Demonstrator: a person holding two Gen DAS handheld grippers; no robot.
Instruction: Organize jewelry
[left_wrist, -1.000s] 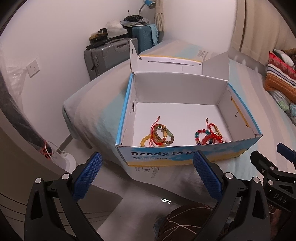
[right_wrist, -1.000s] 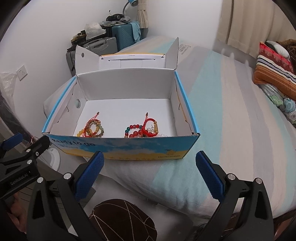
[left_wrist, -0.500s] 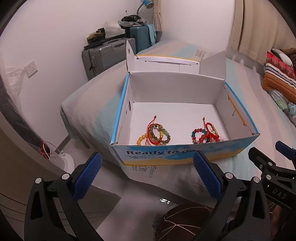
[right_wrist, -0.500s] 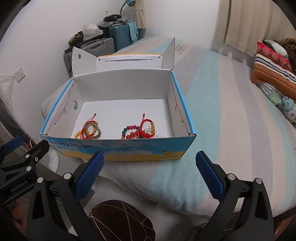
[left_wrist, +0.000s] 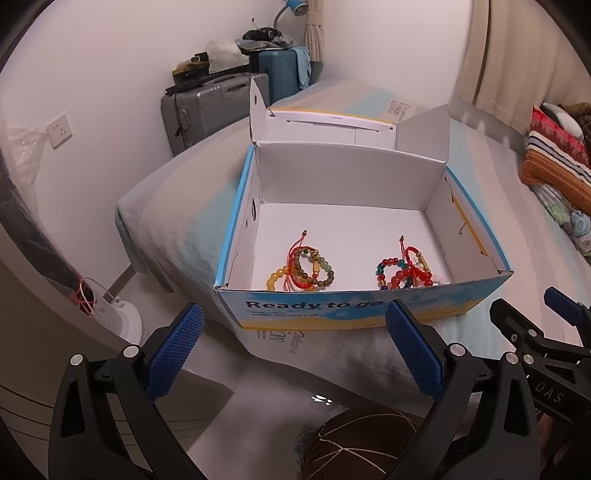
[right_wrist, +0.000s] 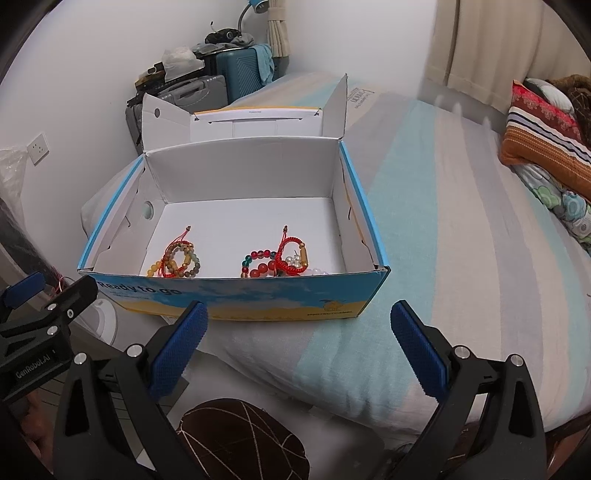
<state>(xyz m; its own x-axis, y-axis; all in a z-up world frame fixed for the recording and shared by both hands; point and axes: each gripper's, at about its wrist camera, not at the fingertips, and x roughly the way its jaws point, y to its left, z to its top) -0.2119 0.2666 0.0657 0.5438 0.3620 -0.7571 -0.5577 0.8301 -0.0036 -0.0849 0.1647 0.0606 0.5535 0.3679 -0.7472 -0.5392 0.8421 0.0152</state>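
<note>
An open blue and white cardboard box (left_wrist: 369, 314) (right_wrist: 236, 295) sits on the corner of a bed. Inside lie two heaps of bead bracelets: a yellow, brown and red heap (left_wrist: 303, 269) (right_wrist: 177, 260) at the left and a red, green and pearl heap (left_wrist: 404, 269) (right_wrist: 280, 260) at the right. My left gripper (left_wrist: 291, 350) is open and empty, held in front of the box. My right gripper (right_wrist: 297, 350) is open and empty, also in front of the box and above the bed edge.
The striped bed (right_wrist: 443, 221) runs to the right, with a striped pillow (right_wrist: 546, 140) at its far end. Suitcases (left_wrist: 214, 107) stand by the wall behind the box. A brown slipper (right_wrist: 243, 439) is on the floor below. A white appliance base (left_wrist: 125, 321) stands at the left.
Both grippers have risen and tipped a little, so the box sits lower and nearer in view and more of its floor shows. The bracelets have not moved.
</note>
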